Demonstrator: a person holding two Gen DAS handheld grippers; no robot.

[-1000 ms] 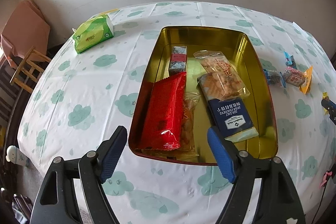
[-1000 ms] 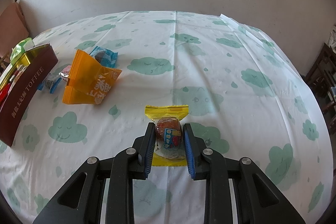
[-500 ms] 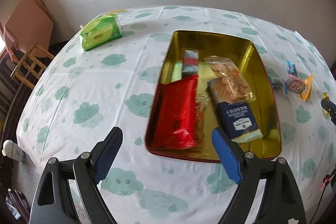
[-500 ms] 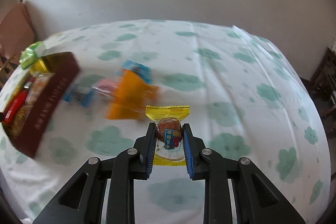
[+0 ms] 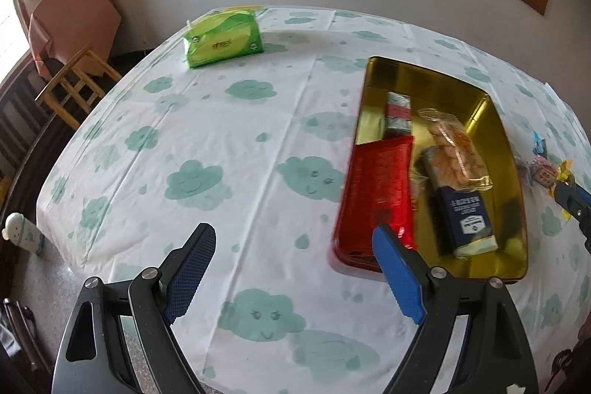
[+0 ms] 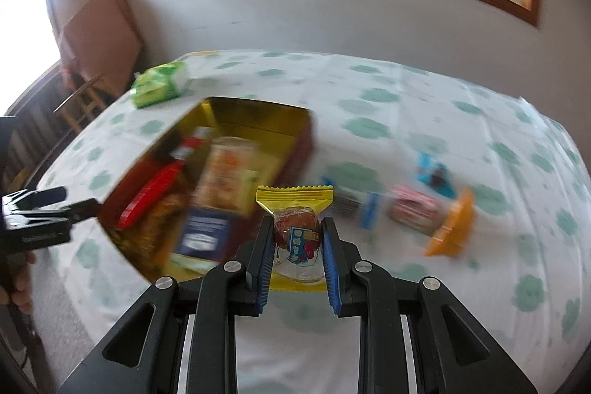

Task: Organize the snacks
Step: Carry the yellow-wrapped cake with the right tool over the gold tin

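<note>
My right gripper (image 6: 297, 222) is shut on a yellow-wrapped small cake (image 6: 295, 231), held in the air just right of the gold tin (image 6: 258, 119). The tin (image 5: 436, 74) holds a red packet (image 5: 380, 194), a blue cracker box (image 5: 465, 216), a clear bag of crackers (image 5: 454, 150) and a small pack (image 5: 399, 111). My left gripper (image 5: 293, 229) stands open over bare tablecloth left of the tin, nothing between its fingers. It also shows at the left edge of the right wrist view, as the left gripper (image 6: 37, 213).
Loose snacks lie right of the tin: a pink one (image 6: 413, 209), an orange one (image 6: 450, 228), a blue one (image 6: 434, 174). A green tissue pack (image 5: 223, 37) sits at the far left of the table. A wooden chair (image 5: 74, 80) stands beyond the table's left edge.
My right gripper lifted the yellow cake off the cloth and swung left to the tin. My left gripper slid left, away from over the tin, and its jaws widened a little.
</note>
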